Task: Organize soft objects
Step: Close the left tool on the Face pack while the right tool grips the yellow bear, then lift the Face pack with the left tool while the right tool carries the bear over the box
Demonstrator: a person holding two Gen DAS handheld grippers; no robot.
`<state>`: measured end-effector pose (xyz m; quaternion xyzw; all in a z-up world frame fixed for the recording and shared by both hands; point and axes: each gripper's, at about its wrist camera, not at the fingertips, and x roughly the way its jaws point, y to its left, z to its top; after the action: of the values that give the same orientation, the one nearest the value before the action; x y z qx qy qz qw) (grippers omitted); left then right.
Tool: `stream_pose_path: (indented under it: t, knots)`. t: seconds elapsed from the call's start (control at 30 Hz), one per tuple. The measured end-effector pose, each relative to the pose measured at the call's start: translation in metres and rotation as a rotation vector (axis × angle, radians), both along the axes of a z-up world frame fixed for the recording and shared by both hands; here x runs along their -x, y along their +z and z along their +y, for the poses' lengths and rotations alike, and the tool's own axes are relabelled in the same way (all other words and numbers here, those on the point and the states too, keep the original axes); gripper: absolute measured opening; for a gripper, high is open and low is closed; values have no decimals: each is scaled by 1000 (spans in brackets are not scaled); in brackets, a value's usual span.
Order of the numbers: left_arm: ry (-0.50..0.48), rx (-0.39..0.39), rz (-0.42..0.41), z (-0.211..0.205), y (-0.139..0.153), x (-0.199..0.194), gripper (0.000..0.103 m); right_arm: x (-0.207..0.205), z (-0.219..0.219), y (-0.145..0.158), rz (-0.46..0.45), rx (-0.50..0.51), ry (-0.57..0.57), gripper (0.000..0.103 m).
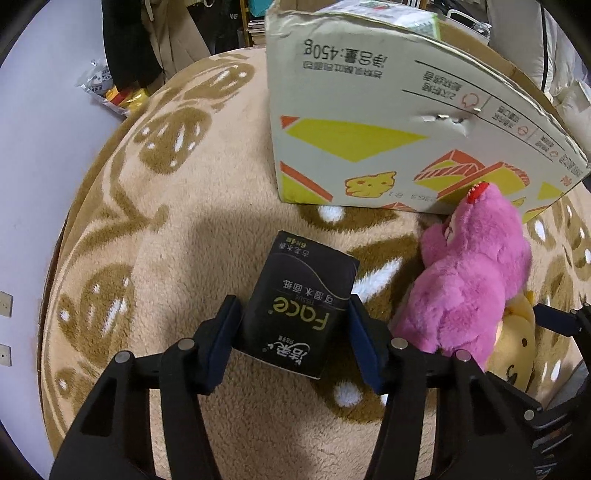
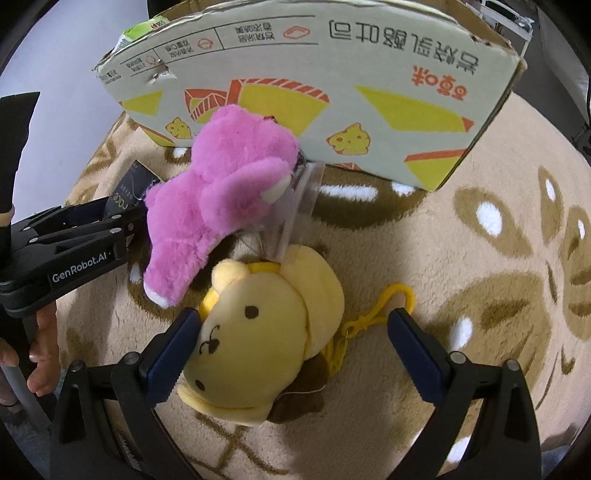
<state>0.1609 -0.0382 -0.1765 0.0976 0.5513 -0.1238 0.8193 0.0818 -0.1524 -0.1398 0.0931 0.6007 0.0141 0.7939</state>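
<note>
A plush beige rug (image 1: 221, 192) with brown leaf shapes and white flecks covers the floor. Pale bare floor (image 1: 44, 147) shows at its left edge, where shiny foil packets (image 1: 110, 92) lie. Dark and tan garments (image 1: 147, 37) hang behind, beside shelves of books (image 1: 255, 26). Light falls unevenly, leaving soft shadows on the rug.

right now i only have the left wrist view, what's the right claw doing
Observer: The right claw is open, straddling the yellow plush.
Operator: touching it yet
Observer: Its left finger is against the plush's face; the other stands clear.
Operator: anything attached to the plush
Observer: A yellow clip on a cord lies on the rug toward the far finger.
</note>
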Motion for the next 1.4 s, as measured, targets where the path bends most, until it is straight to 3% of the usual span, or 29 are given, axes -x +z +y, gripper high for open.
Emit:
stream_pose_path:
  t: [0.1,0.17,0.3,0.43,0.9,1.27,1.4]
  knots:
    - [-8,-5,-5,-2,3,5,56,4,-3,0,19,-28,-15,101]
    - [-12,-11,-11,-4,5,8,56,6,-5,-1,28,-59,-21,94]
    - [-17,-17,-27,-5,10,12,56,9,-5,3,11,-81,-7,71]
    - [-8,-17,-47,-4,16,18,56,13,-6,9,-7,-77,-3,66]
    - [7,18,-210,-1,60,55,56,30,-41,45,-118,-53,-79,64]
    - [60,94,-384,10,103,78,55,41,-57,97,-373,1,-118,64]
    - [60,102,-424,11,117,82,55,41,-62,105,-423,-1,-116,64]
